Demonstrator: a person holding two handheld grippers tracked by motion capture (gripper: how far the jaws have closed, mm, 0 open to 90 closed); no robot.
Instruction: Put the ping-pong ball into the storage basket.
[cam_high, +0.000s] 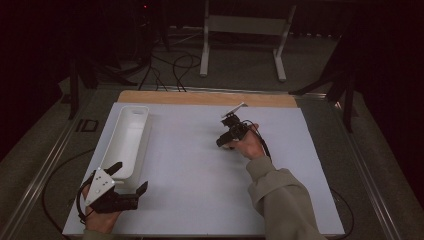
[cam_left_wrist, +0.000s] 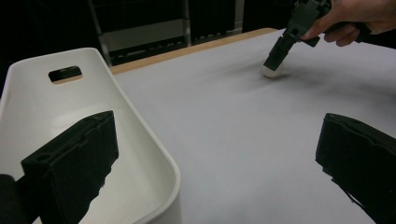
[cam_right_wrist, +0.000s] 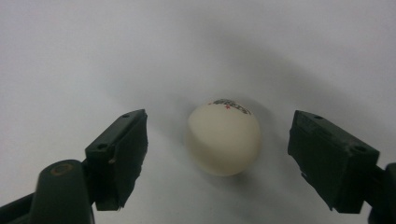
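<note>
A long white tray (cam_high: 131, 131) is lying on the left part of the desk (cam_high: 190, 170), running lengthwise away from the near edge, with a slot handle cut into its far end wall. The desk's pale sheet is leaving a wooden strip (cam_high: 200, 98) showing along the far edge. Black cables (cam_high: 172, 64) and a white frame stand (cam_high: 245, 30) are sitting on the floor beyond.

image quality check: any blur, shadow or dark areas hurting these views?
High view: room dim, background nearly black, the table evenly lit. Left gripper view: the bin sharp, the right gripper farther off soft, with a faint shadow. Right gripper view: the ball slightly soft, its print smeared, a shadow halo around it.
</note>
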